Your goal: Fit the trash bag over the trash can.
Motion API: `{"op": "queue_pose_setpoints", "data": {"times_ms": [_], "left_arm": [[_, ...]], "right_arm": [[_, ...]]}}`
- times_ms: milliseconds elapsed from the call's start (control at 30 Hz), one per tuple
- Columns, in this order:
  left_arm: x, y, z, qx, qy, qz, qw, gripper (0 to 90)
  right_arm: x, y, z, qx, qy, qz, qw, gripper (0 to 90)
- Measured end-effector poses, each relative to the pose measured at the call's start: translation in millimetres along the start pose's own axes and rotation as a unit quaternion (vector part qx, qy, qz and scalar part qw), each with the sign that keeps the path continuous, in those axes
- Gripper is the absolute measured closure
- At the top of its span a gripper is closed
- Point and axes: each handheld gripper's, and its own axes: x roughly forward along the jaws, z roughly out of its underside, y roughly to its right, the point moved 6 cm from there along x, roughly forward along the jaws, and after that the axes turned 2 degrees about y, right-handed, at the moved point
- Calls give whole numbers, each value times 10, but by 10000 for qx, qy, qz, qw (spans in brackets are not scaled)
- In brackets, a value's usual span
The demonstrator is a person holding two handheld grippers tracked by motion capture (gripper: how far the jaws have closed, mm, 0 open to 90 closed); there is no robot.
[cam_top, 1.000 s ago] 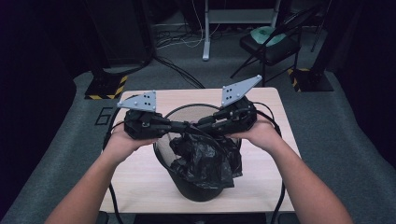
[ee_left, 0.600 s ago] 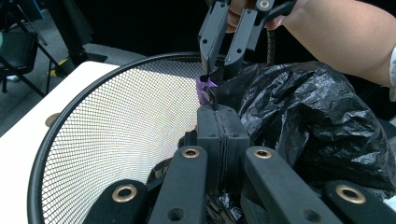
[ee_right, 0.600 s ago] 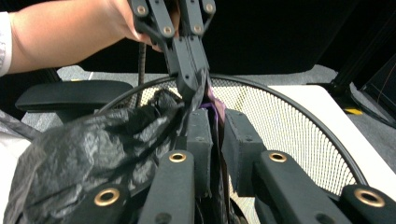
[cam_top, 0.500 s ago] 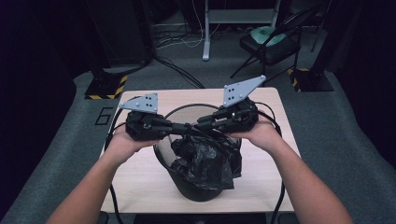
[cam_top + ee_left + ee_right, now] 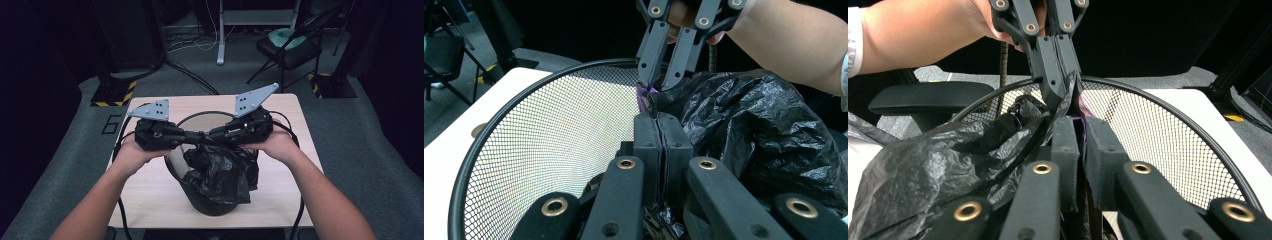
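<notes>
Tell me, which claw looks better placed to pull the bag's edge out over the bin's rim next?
Probably the left claw: it is clamped on the black bin bag beside the bare mesh of the wire wastebasket. The right claw also pinches the bag, its jaws just closing, with bunched plastic beneath it.

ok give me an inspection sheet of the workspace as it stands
surface: light wooden table, bare around the bin
job's things: black mesh wastebasket stands mid-table; crumpled black bin bag sits in it and spills over its near rim; a purple strip shows at the bag's edge between the grippers
clutter: nothing seen
grippers: left gripper shut on the bin bag's edge; right gripper has just been closing on the same edge; the two meet tip to tip over the bin
cables: one trails from each gripper off the table's near side; more lie on the floor beyond
surroundings: grey carpet, a folding chair behind, dark curtains
</notes>
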Motion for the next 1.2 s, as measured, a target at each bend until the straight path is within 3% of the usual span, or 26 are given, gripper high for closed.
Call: {"op": "queue_pose_setpoints", "data": {"times_ms": [200, 333, 500, 833, 967, 1033, 1200], "left_arm": [[-1, -1, -2, 9, 7, -13, 10000, 874], [-8, -6, -5, 20, 10, -30, 10000, 873], [-16, -17, -1, 1, 16, -63, 10000, 872], [-112, -103, 49, -44, 31, -282, 9996, 888], [-109, -111, 47, -139, 108, -169, 9997, 884], [-78, -110, 33, -256, 93, -134, 9995, 720], [22, -95, -5, -271, 11, -43, 9996, 624]], "right_arm": [[6, 18, 24, 18, -60, 22, 10000, 851], [13, 26, 32, 80, -92, 15, 9999, 804], [31, 4, 53, 28, -210, -24, 9998, 881], [-54, 20, 125, -8, -278, 48, 9996, 891], [-90, 38, 156, 61, -253, 81, 9996, 891], [-91, 40, 154, 60, -241, 83, 9997, 890], [-46, 20, 120, -1, -234, 27, 9997, 890]]}}
